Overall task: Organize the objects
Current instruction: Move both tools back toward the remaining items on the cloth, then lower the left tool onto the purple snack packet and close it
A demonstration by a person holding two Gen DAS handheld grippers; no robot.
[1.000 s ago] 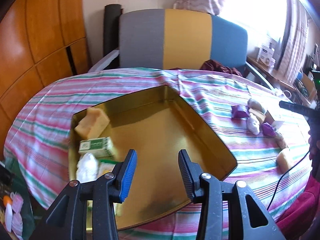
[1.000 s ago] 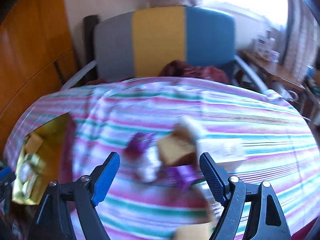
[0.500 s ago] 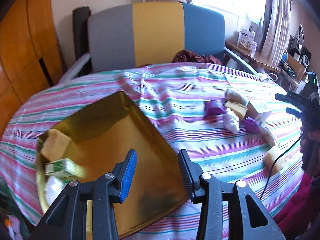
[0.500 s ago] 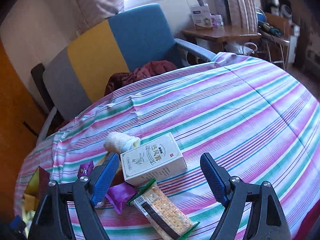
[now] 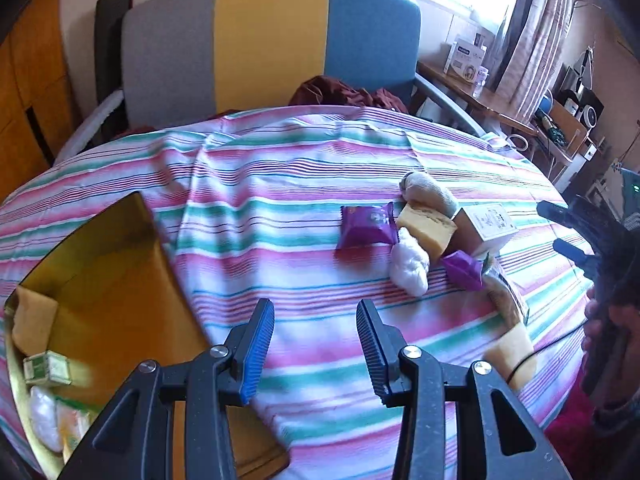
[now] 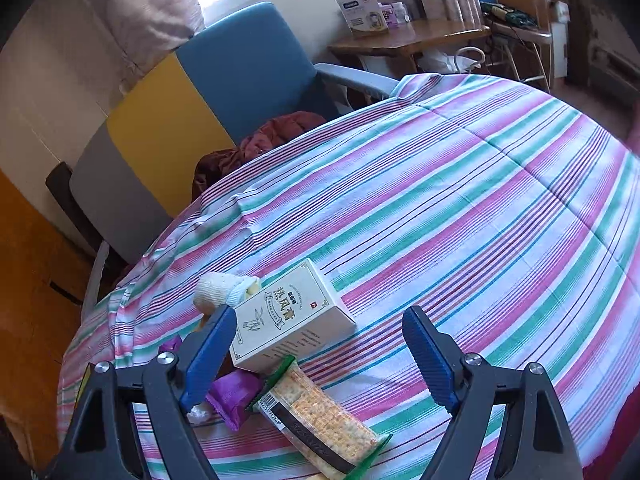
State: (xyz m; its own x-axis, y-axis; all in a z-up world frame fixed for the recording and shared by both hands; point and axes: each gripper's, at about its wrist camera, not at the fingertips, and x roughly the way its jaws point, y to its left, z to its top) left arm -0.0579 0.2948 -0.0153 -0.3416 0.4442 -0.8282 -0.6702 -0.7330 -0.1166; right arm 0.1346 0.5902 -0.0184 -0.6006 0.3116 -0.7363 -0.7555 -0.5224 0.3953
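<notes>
A gold tin tray lies at the left of the striped table and holds a yellow sponge, a small green box and white packets. My left gripper is open and empty above the cloth, right of the tray. A pile lies to the right: purple packet, yellow sponge, white bundle, rolled sock, cream box. My right gripper is open and empty over the cream box and cracker pack; it shows at the right edge.
A grey, yellow and blue chair with dark red cloth stands behind the table. A wooden side table with boxes is at the back right. Another yellow sponge lies near the table's front right edge.
My left gripper has swung right, off the tray and toward the pile. My right gripper has moved right and turned, so the cream box and cracker pack now lie between its fingers.
</notes>
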